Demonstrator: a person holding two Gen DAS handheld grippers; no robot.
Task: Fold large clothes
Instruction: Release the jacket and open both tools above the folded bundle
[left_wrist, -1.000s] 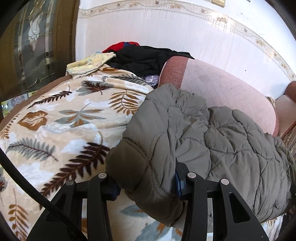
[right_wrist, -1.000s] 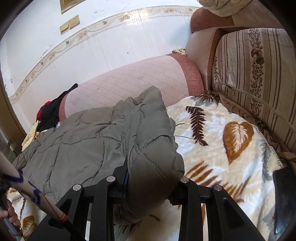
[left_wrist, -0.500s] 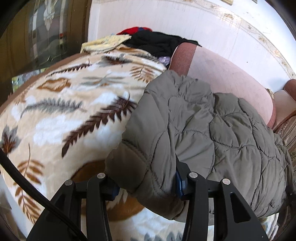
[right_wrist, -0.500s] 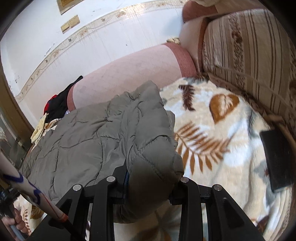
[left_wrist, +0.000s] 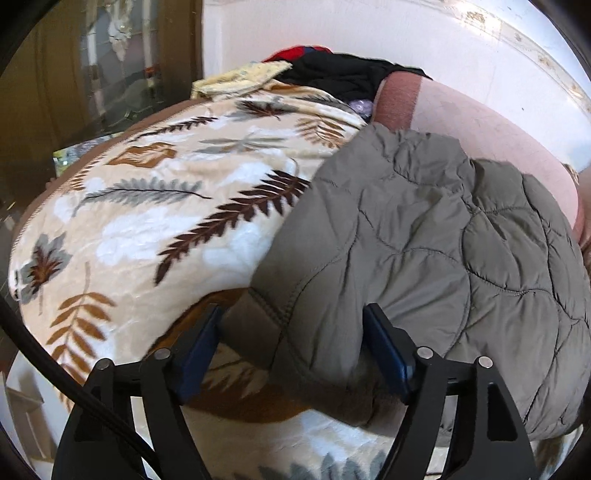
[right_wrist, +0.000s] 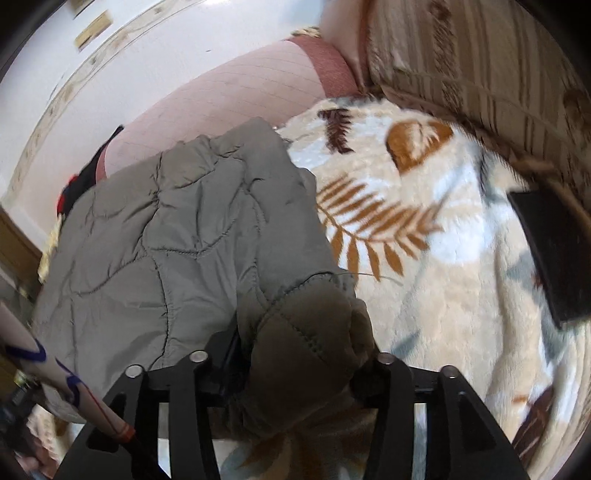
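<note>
The fingers (left_wrist: 199, 339) of the left gripper (left_wrist: 295, 343) are spreading: the left blue pad stands clear of the cloth and the right one only brushes the puffed hem, so the corner of the quilted olive jacket (left_wrist: 424, 236) lies between them rather than being pinched. The right gripper (right_wrist: 299, 365) is opening too, less widely; the thick stitched corner of the jacket (right_wrist: 184, 229) bulges between its fingers (right_wrist: 384, 373), and whether the pads are touching it is hard to tell in the dark fold.

Outward from there, the jacket lies in a folded bundle on the leaf-patterned blanket (left_wrist: 147, 229) that covers the sofa, its far edge against the pink backrest (left_wrist: 498, 125). A pile of dark and yellow clothes (left_wrist: 332, 74) sits well apart at the far end, and a flat black object (right_wrist: 546, 251) rests on the blanket (right_wrist: 443, 229) to the right.

The step in hand looks like the release at the end of a fold: both near corners have been laid down toward the blanket's front edge. The next move probably calls for drawing both grippers straight back without snagging the hem, then choosing new grip points for a further fold or a smoothing press.

Compared with a second ago, both sets of fingers, then clamped tight on the corners, now stand visibly wider, both views look more steeply down onto the blanket, and the corners sit lower on it.
</note>
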